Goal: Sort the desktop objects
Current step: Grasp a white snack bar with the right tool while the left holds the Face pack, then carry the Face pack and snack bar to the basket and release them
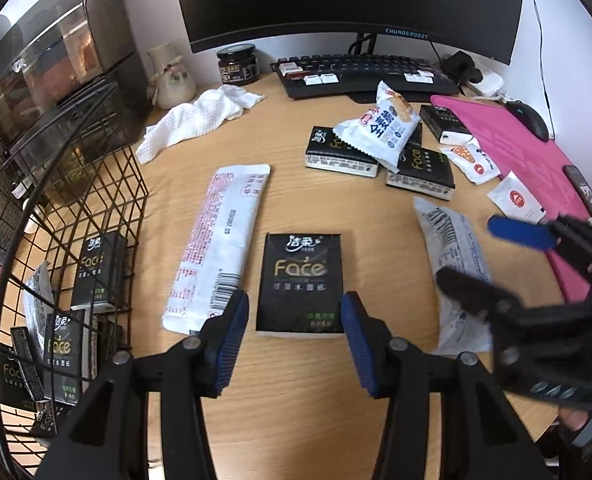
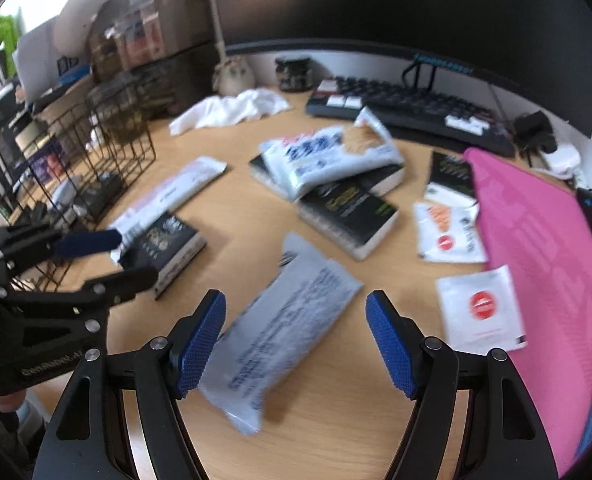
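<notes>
Flanking black tissue pack (image 1: 300, 282), long white packet (image 1: 216, 248), grey wrapper (image 1: 458, 268), wire basket (image 1: 96, 216)

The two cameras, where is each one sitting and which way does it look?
Left wrist: sits on the left gripper, looking down along its open fingers at a black tissue pack; the right gripper shows at the side.
Right wrist: sits on the right gripper, looking down at a white packet between its open fingers; the left gripper shows at the side.
Shared: the wooden desk, keyboard, pink mat.
</notes>
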`<state>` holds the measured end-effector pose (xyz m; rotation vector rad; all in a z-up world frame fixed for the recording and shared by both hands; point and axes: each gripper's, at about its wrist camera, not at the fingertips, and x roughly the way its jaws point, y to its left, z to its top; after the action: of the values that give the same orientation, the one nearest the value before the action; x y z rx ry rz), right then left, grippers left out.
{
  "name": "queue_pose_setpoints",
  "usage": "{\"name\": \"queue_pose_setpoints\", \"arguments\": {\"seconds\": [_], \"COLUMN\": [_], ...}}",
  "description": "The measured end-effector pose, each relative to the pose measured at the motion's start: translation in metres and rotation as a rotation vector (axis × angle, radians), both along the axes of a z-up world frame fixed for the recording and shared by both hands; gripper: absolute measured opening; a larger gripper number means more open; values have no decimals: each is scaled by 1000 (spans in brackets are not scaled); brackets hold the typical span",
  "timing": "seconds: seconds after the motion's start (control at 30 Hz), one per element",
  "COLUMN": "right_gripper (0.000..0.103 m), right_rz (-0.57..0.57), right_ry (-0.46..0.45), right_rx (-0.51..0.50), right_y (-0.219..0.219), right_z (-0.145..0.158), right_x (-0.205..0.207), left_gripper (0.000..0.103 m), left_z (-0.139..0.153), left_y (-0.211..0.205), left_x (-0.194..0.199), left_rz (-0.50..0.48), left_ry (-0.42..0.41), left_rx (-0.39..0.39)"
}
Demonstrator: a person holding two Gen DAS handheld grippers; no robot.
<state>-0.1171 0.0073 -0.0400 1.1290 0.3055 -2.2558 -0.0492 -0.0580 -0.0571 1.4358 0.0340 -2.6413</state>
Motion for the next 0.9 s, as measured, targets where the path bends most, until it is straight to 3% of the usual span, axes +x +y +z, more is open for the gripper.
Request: {"name": "queue_pose_setpoints", "arguments": {"seconds": [0.1,0.37,0.4,0.53,0.57,0.9], "right_gripper": [72,72,70,41,38,37], "right_rz": [3,-4,-1,15,18,37], "right_ry": [-39,-32,-27,8,5,9], "right_rx": [2,16,20,40,34,-17], "right_y": [-3,18,18,17,17,20], "right_z": [-12,-14,-14,-13,-13,-1], "right_x": [-2,-16,-16,-13,-13,-7], "left_gripper": [54,54,54,53,53,53], "left_z": [-5,-19,-19,-19,-19,-5], "left_y": [-2,1,2,2,2,0], "left_x": [-3,-16,-17,-18,-18,-11], "left_rz": [2,2,2,9,13,13], "left_ry": [-9,-18,-16,-21,-21,-1], "left_rx": [13,35,37,49,53,61]}}
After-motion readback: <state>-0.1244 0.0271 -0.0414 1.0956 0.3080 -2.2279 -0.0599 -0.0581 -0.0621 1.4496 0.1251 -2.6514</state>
